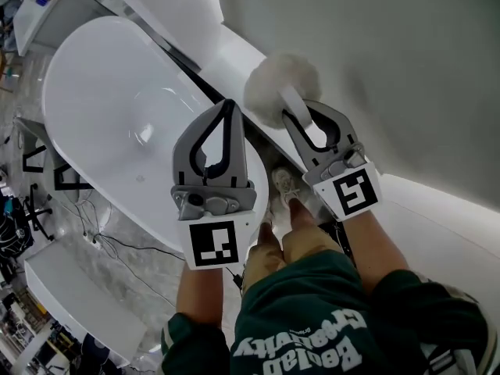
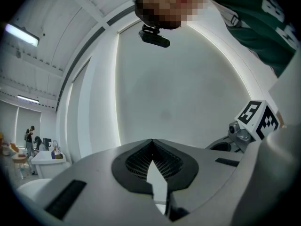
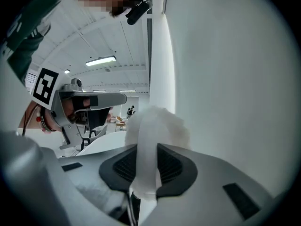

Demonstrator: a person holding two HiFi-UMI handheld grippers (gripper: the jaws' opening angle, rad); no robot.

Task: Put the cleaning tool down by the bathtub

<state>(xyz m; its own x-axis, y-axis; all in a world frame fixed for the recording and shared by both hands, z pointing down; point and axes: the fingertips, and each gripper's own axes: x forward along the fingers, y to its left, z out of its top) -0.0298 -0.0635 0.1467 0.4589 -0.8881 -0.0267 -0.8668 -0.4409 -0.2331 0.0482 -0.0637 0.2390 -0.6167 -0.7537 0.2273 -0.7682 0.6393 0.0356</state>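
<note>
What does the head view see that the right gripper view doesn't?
Only the head view shows the inside of the bathtub, the person's shoes and the right gripper's own marker cube. Only the right gripper view shows the ceiling light and the camera on the person's head. Both show the fluffy white cleaning tool clamped in the right gripper, with the left gripper beside it, shut and empty.

The oval white bathtub (image 1: 101, 92) looks glossy and smooth; the white cleaning tool (image 1: 269, 84) has a fluffy, fibrous head and a smooth flat plastic handle (image 3: 146, 159); the left gripper (image 1: 226, 108) and right gripper (image 1: 301, 116) are matt grey plastic with black ribbed pads (image 3: 171, 166).
</note>
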